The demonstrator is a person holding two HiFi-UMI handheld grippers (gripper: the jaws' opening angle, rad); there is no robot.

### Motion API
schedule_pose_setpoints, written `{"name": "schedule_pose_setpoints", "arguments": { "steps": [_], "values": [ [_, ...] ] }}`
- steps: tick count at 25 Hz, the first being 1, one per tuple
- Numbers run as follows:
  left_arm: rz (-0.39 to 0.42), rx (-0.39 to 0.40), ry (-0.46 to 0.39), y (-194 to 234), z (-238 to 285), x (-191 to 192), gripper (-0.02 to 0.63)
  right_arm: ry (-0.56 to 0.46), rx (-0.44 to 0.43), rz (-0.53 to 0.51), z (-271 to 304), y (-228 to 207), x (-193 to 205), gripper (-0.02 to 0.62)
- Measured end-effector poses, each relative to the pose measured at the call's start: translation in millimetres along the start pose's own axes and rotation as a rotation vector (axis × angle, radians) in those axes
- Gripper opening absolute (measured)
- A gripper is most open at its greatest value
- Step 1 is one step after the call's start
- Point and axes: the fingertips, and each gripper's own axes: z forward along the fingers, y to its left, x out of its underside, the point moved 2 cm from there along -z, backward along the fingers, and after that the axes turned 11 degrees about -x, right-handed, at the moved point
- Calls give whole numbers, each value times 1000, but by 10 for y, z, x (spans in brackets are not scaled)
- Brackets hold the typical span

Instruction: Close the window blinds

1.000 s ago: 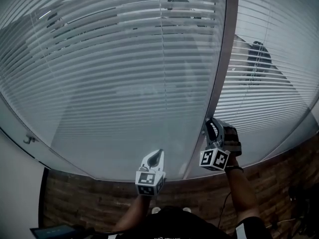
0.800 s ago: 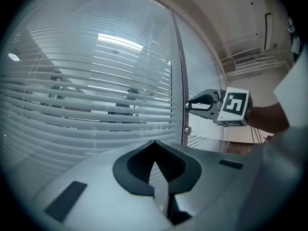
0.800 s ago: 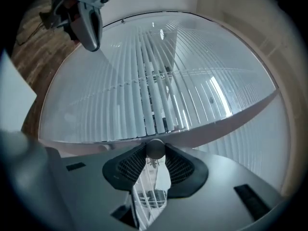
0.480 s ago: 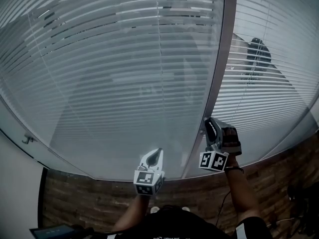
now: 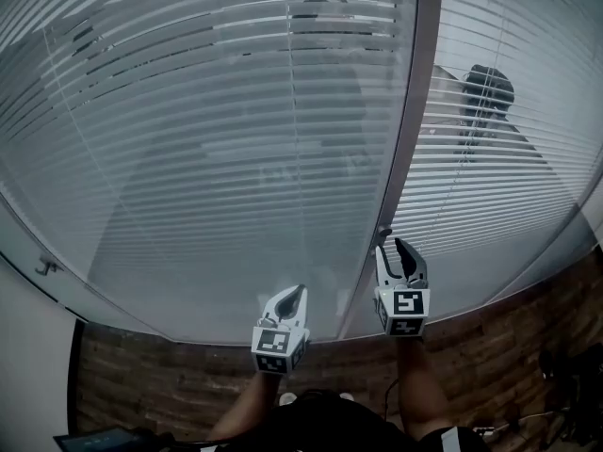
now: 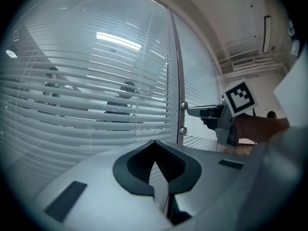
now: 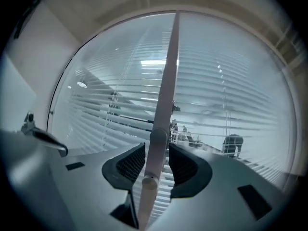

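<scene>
Found blinds (image 5: 236,111) lowered behind the glass on both sides of a post (image 5: 415,111), slats tilted part open; noted both forearms stretched forward, grippers held about level at the window; found right gripper (image 5: 392,250) released, jaws just opened wider, straddling the post and its knob (image 7: 149,182) without pinching; found left gripper (image 5: 298,292) clenched empty, left of the post.

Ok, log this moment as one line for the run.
blinds: see-through | right gripper: jaws have just been opening, frame knob between them, not pressed | left gripper: jaws together, empty
</scene>
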Motion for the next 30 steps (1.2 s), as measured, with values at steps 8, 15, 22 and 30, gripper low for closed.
{"name": "schedule_pose_setpoints", "arguments": {
  "steps": [8,15,22,30],
  "values": [
    [-3,18,4,5,18,180,-5,-86,40,136,158,-38,36,147],
    [-28,42,-33,-55,-18,108,-5,-97,70,176,150,-57,98,127],
    [-21,32,-31,-5,47,92,-5,-46,71,-15,181,-61,68,126],
    [-37,22,-29,43,65,79,-5,128,44,-559,187,72,49,124]
  ]
}}
